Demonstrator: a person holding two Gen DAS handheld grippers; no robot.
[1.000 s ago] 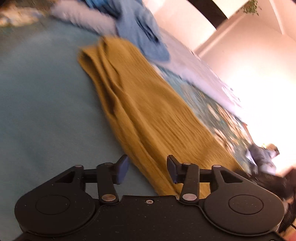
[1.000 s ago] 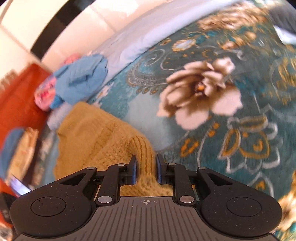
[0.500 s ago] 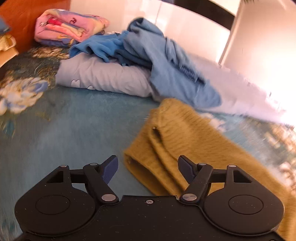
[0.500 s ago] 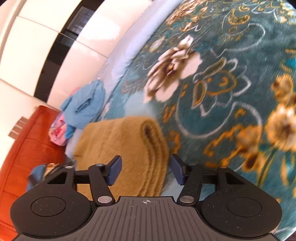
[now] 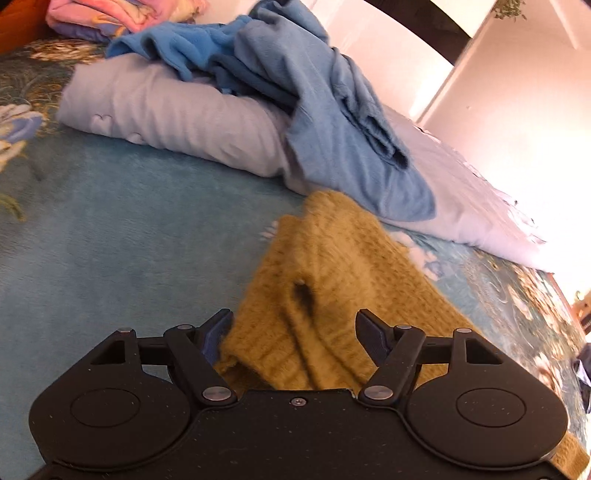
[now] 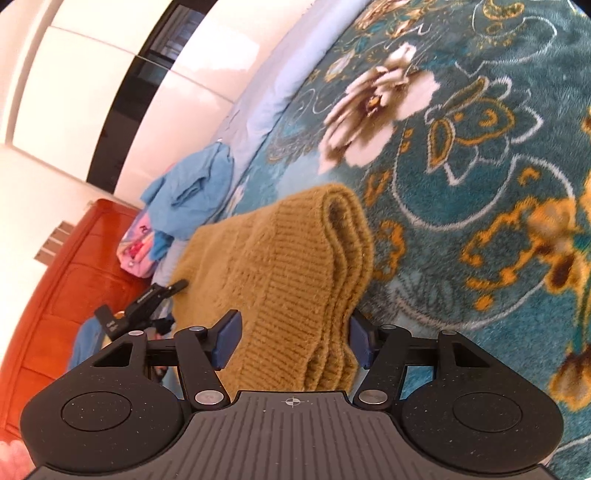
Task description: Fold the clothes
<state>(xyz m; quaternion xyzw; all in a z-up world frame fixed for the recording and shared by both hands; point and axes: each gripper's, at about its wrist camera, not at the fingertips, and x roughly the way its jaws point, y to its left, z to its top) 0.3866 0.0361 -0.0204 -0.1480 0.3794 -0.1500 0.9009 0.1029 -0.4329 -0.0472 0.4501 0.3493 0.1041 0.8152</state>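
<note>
A mustard-yellow knitted sweater (image 5: pixel 332 280) lies folded in layers on the teal floral bedspread (image 5: pixel 110 251). My left gripper (image 5: pixel 295 336) is open, its fingers on either side of one end of the sweater. My right gripper (image 6: pixel 291 339) is open too, its fingers straddling the other, thick folded end of the sweater (image 6: pixel 288 266). The left gripper also shows in the right wrist view (image 6: pixel 147 299), beyond the sweater's far end.
A heap of blue clothes (image 5: pixel 295 81) lies on a pale blue pillow (image 5: pixel 177 118) just past the sweater. Folded pink fabric (image 5: pixel 110 14) sits behind it. A red-brown wooden headboard (image 6: pixel 55 288) and a white wall (image 6: pixel 92 55) bound the bed.
Both grippers have opened. The right one was shut on the sweater's edge and has let go. Both have come in around the folded sweater's ends, and the left view has swung toward the pillow.
</note>
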